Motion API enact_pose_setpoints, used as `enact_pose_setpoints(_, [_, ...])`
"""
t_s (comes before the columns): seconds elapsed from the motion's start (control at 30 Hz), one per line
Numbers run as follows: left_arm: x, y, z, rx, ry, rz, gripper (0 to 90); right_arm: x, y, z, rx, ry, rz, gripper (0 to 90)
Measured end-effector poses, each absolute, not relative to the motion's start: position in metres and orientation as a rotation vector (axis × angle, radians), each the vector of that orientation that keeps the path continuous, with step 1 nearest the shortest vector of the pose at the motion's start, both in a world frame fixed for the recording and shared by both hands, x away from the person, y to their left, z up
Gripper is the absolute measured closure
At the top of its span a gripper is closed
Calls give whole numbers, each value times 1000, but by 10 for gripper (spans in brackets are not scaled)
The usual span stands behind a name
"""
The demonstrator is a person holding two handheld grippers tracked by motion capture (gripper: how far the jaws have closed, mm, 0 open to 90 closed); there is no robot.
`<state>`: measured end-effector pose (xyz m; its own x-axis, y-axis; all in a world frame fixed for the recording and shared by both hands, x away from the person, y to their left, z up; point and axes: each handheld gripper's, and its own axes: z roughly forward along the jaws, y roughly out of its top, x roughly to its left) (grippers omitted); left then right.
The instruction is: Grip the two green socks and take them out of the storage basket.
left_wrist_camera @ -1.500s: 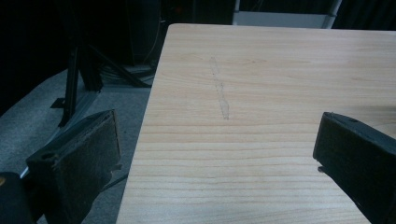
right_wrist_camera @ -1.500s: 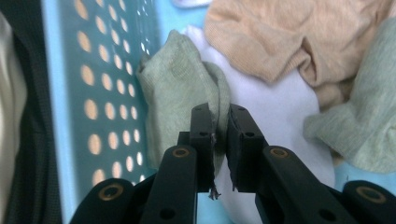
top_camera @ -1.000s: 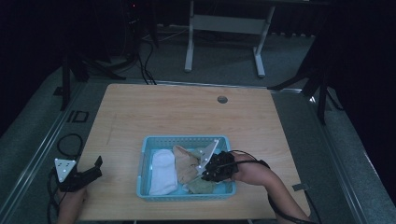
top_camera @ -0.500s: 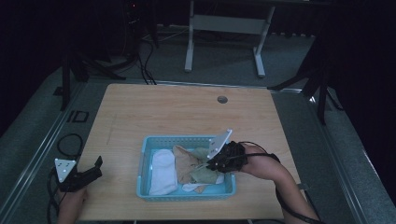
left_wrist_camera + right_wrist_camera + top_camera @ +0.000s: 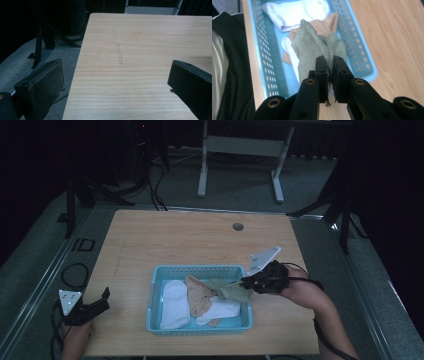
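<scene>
- Dark workshop surroundings frame a pale wooden worktop (image 5: 200,245), with cables on the grey floor and a white stand behind it.
- Near the worktop's front edge sits a light-blue perforated plastic basket (image 5: 155,290), also seen in the right gripper view (image 5: 259,57).
- Inside the basket lie a white sock (image 5: 174,302) at its left, a tan sock (image 5: 199,297) in the middle and a second white sock (image 5: 220,311) toward the front right; they overlap loosely.
- At the basket's right end, the right gripper (image 5: 245,282) has its jaws clamped together on a grey-green sock (image 5: 227,289). In the right gripper view the knit fabric (image 5: 312,47) is pinched in a fold between the jaws and drapes down into the basket, its lower part resting on the other socks.
- Judged from these frames, the sock is light, limp and stretchy, not fragile and unlikely to slip out of padded jaws. A pinch on a bunched fold, as here, seems the surest hold, though a trailing end could drag a neighbour along.
- At the worktop's front left corner, the left gripper (image 5: 102,301) hovers with its jaws wide apart and nothing between them; its own view (image 5: 117,82) looks across bare wood.
</scene>
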<state>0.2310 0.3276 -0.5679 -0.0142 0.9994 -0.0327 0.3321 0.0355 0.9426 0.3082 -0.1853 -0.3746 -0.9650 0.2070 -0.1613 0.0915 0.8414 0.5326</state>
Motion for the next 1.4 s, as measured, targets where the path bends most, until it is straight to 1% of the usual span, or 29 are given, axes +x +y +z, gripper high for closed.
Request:
enact_pose_setpoints(0.17, [231,327,-568,1425,1477,1011,3,311,-213,-371,321,2771,801,834])
enact_pose_setpoints(0.2, [231,327,-568,1425,1477,1011,4,311,-213,-371,321,2771,801,834])
enact_pose_setpoints(0.27, [231,327,-568,1423,1480,1010,4,312,-230,-372,383,2756,804,834])
enact_pose_setpoints(0.6, [231,327,-568,1425,1482,1013,4,310,-275,-389,542,2723,788,833])
enact_pose_setpoints(0.73, [231,327,-568,1425,1481,1015,4,309,-292,-401,619,2718,790,833])
enact_pose_setpoints(1.03, [231,327,-568,1423,1483,1012,3,302,-313,-437,727,2746,796,833])
enact_pose_setpoints(1.4, [231,327,-568,1424,1478,1016,4,294,-323,-483,828,2791,776,833])
